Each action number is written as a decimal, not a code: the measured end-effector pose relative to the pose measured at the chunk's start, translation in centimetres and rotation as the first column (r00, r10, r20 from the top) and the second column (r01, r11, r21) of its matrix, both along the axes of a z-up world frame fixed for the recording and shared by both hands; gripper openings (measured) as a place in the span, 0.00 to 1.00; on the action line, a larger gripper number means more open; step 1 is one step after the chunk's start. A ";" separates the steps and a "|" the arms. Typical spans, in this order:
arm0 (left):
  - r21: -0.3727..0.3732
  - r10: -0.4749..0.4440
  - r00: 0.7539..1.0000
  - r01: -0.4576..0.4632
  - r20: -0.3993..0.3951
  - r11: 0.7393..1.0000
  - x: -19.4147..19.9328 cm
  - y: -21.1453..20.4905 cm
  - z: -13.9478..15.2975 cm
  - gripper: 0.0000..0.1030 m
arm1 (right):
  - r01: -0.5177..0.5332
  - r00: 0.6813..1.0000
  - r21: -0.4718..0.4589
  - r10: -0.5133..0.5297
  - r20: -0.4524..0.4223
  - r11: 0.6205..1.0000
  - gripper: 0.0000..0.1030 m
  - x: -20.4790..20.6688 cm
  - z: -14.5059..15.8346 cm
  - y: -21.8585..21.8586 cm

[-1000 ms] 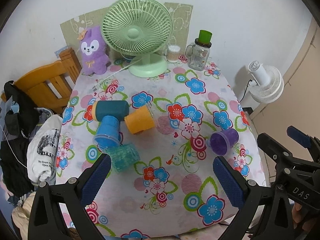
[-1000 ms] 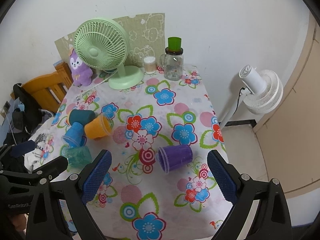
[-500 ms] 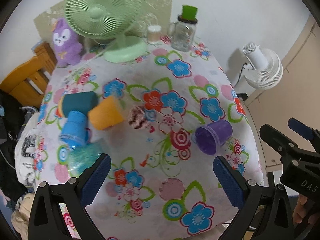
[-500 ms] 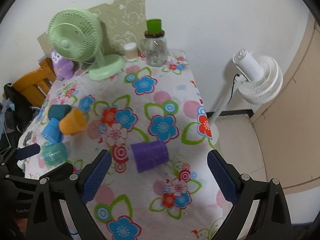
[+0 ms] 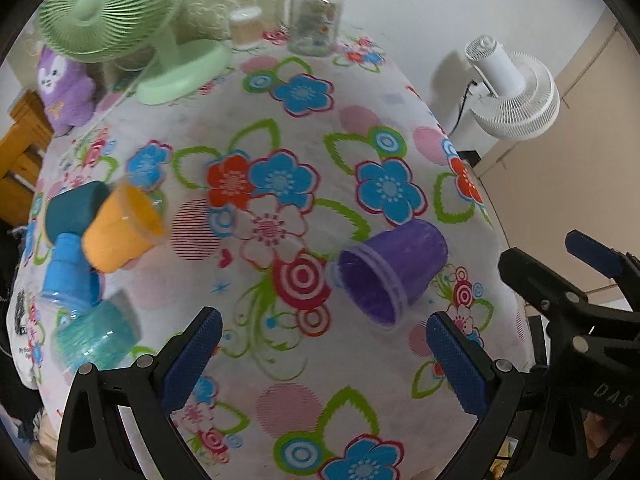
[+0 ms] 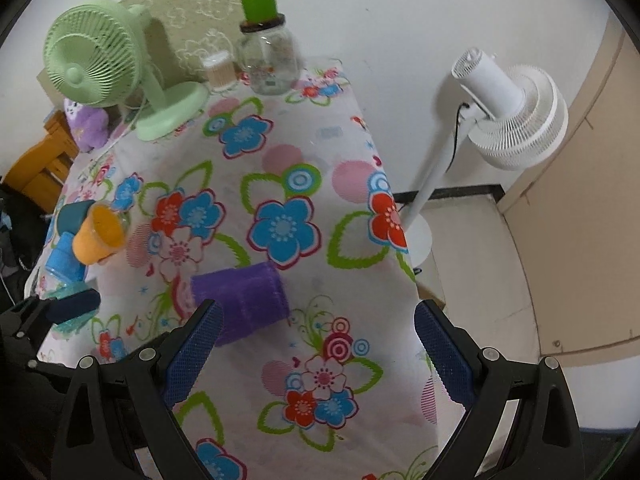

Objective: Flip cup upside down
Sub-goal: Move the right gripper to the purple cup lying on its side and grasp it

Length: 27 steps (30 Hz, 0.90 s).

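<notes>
Both pairs of fingers are spread wide and hold nothing. The left gripper [image 5: 318, 354] hovers over the flowered tabletop [image 5: 280, 88], just short of the purple cup [image 5: 394, 272], which lies on its side. The right gripper [image 6: 316, 350] hangs above it too, its left finger [image 6: 192, 354] overlapping the cup's near edge.

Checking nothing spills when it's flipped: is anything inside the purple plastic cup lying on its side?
Nothing visible. In the left wrist view, the purple plastic cup lies on the floral tablecloth with its mouth open to the camera; the interior looks empty, though the deepest part is shadowed.
</notes>
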<state>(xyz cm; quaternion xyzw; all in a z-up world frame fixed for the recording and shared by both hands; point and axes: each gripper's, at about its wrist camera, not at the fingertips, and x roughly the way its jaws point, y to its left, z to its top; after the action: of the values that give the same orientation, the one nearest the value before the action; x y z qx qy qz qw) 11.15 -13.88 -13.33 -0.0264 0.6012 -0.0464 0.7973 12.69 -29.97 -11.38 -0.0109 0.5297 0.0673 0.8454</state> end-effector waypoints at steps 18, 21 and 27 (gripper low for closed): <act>-0.042 0.161 0.984 -0.164 -0.072 0.986 3.8 -4.4 -5.6 1.00 | 0.064 0.997 -0.006 -0.064 -0.032 0.998 0.95 3.6 -3.2 -3.2; -0.034 0.170 0.982 -0.173 -0.078 0.984 4.2 -4.9 -6.2 1.00 | 0.063 0.997 -0.010 -0.063 -0.040 0.998 0.95 3.9 -3.7 -3.3; 0.019 0.183 0.981 -0.182 -0.066 0.983 4.9 -5.1 -7.2 1.00 | 0.078 0.994 0.001 -0.078 -0.074 0.997 0.95 4.4 -5.0 -3.7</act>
<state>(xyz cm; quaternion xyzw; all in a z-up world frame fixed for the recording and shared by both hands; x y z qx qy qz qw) 16.02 -18.98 -20.54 -0.0779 0.6231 0.0315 0.7776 17.10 -33.62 -16.43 0.0138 0.5603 0.0357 0.8274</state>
